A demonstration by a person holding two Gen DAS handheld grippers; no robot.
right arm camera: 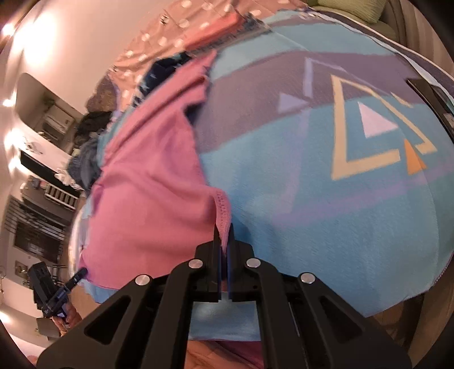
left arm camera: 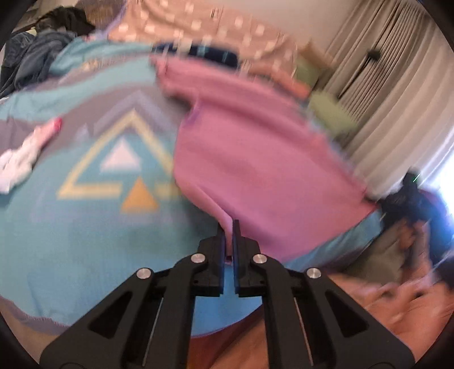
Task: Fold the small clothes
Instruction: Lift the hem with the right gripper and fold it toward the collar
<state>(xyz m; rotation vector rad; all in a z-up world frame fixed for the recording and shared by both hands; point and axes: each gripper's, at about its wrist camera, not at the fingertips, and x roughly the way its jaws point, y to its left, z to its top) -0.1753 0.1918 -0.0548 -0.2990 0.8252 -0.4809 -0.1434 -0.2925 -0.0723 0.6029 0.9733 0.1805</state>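
Folding looks barely begun: your left tongs (left arm camera: 229,227) and right tongs (right arm camera: 224,232) each pinch a near corner of the pink garment (left arm camera: 255,147), spread unfolded on the bed (left arm camera: 71,227).

A turquoise and mauve fleece blanket (left arm camera: 71,227) printed with yellow, white and orange triangles covers the bed. A pink polka-dot bedsheet (left arm camera: 198,25) lies beyond it, beige pleated curtains (left arm camera: 391,71) hang nearby, and dark wall shelves (right arm camera: 42,198) stand opposite.
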